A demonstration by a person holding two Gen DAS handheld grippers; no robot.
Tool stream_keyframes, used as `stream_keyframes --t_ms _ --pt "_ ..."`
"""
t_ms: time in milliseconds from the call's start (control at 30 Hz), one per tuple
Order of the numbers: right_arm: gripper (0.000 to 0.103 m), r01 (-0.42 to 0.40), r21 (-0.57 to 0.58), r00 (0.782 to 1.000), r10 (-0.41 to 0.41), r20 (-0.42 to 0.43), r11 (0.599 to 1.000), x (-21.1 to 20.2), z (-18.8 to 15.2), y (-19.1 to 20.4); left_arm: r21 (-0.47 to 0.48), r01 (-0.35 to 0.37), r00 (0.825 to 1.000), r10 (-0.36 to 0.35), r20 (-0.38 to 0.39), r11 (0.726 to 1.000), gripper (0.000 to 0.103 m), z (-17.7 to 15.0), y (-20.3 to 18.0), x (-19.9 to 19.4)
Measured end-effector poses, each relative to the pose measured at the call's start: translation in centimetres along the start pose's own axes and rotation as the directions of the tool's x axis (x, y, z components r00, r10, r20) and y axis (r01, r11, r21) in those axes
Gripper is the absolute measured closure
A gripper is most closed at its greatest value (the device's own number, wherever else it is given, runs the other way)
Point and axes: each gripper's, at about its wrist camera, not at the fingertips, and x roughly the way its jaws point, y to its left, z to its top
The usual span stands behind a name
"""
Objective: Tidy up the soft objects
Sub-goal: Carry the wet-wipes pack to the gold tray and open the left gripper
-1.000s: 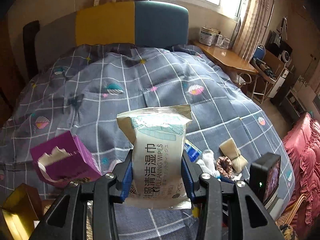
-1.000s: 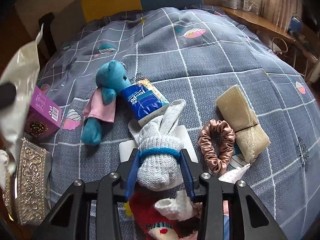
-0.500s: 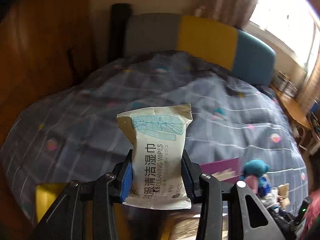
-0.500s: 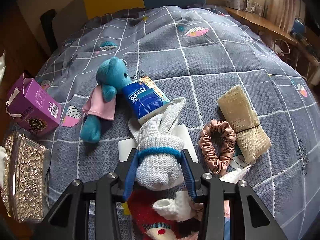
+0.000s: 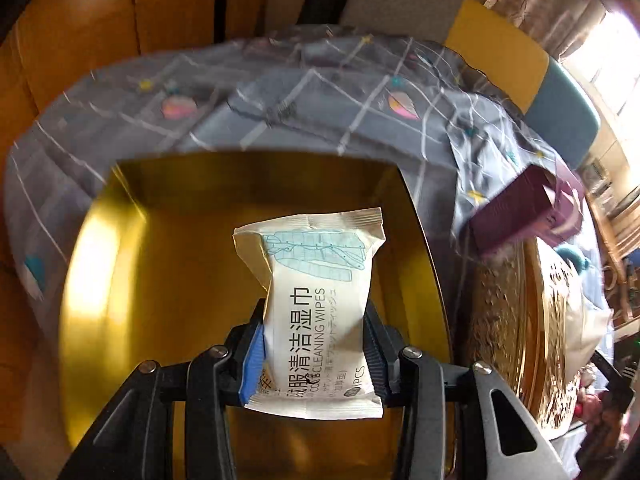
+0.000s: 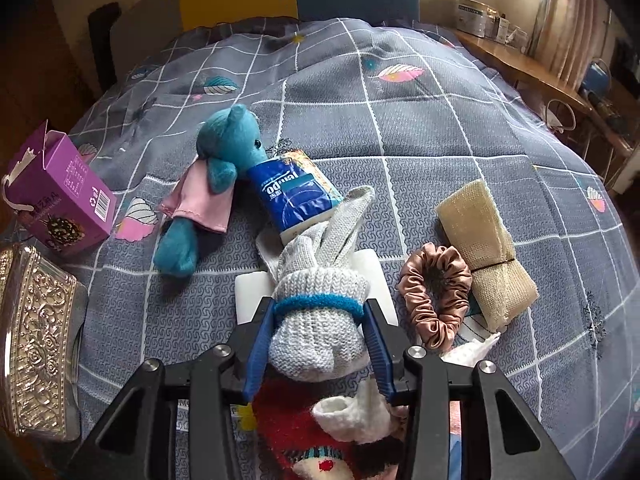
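While our left gripper (image 5: pixel 314 354) clamps the white cleaning-wipes pack (image 5: pixel 316 304) above the gold open box (image 5: pixel 160 216), our right gripper (image 6: pixel 320 344) pinches a grey knitted sock (image 6: pixel 320 320) on the bed; letting go off-centre could snag the pack on the rim.

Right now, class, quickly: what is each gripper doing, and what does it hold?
Left gripper: closed on the pack of wipes, over the gold box.
Right gripper: closed on the grey knitted toy.

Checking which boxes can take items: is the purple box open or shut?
Open. The purple box lies on the bedspread with its torn top flap standing up.
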Motion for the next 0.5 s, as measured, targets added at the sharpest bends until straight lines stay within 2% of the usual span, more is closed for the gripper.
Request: stream_keyframes --t_ms 133,200,267,300,400,500 --pt "0.059 0.017 -0.022 1.0 -0.016 0.008 1.0 -0.1 -0.2 0.3 0.002 0.034 0.999 -0.034 0.019 0.999 0.06 0.4 -1.1 0.4" --pt "0.059 0.023 -0.032 1.0 -0.023 0.011 0.999 -0.1 -0.2 0.4 0.018 0.022 0.999 -0.023 0.036 1.0 0.059 1.4 -1.8 0.8" --pt "0.059 0.025 -0.035 1.0 -0.024 0.01 0.999 -0.1 -0.2 0.5 0.011 0.013 1.0 -0.013 0.018 1.0 0.059 2.4 -2.5 1.8" --pt "0.059 0.023 -0.033 1.0 -0.023 0.008 0.999 -0.1 -0.2 0.4 0.001 0.007 1.0 -0.007 0.011 1.0 0.056 2.5 -2.5 2.1" --pt "0.059 0.02 -0.031 1.0 -0.02 0.002 0.999 -0.1 -0.1 0.4 -0.012 -0.03 0.999 0.031 0.029 0.999 0.037 3.2 -2.6 2.4" --pt "0.059 0.02 -0.033 1.0 -0.02 -0.003 0.999 0.0 -0.1 0.5 -0.017 -0.033 0.999 0.034 0.022 0.999 0.036 2.6 -2.4 2.4"
